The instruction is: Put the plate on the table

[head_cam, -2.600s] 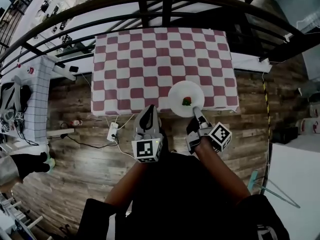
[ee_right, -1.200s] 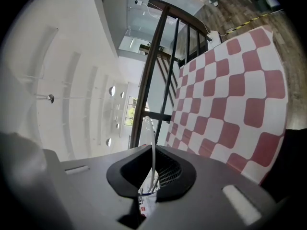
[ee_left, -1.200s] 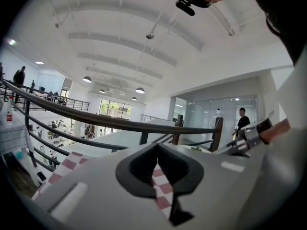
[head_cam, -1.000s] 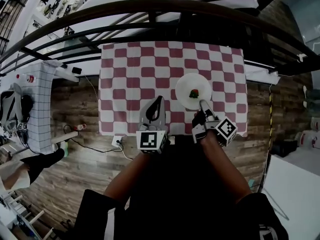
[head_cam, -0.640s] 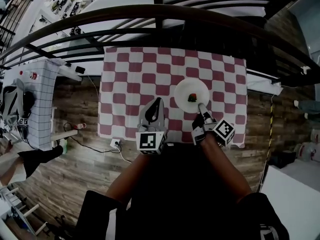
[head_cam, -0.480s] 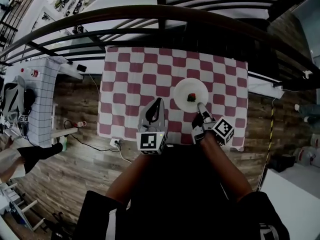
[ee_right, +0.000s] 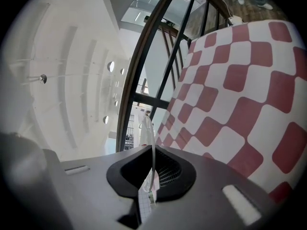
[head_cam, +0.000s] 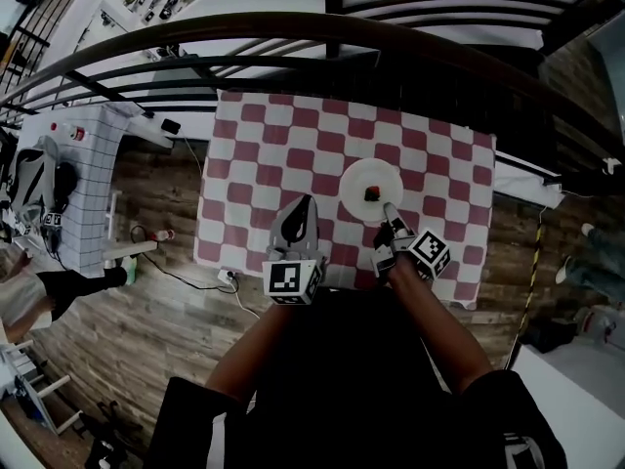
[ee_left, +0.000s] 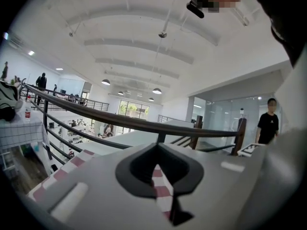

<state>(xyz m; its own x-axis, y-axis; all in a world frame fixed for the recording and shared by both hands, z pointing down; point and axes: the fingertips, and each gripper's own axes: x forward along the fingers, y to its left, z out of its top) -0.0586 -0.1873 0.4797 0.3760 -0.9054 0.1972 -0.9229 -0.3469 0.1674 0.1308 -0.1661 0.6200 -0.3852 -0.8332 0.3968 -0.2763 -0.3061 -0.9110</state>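
White plate, head view: the plate [head_cam: 372, 186] lies over the right half of the red-and-white checked desk [head_cam: 264, 154], with a small red thing [head_cam: 371, 194] on it. Whether it already rests on the cloth cannot be told.
Right gripper, head view: the right gripper [head_cam: 389, 213] meets the plate at its near rim.
Left gripper, head view: the left gripper [head_cam: 298, 218] hangs over the desk's near part, beside the plate but apart from it.
Change, head view: a few seconds back the plate hung at the desk's near edge — now it is well inside the cloth. The carry looks nearly done; setting down and letting go remain.
Left gripper view: jaws together, nothing between them — only a strip of checked cloth shows through the slit, with a dark railing [ee_left: 120, 121] beyond.
Right gripper view: jaws pinched on the plate's thin white rim, seen edge-on; checked cloth fills the right.
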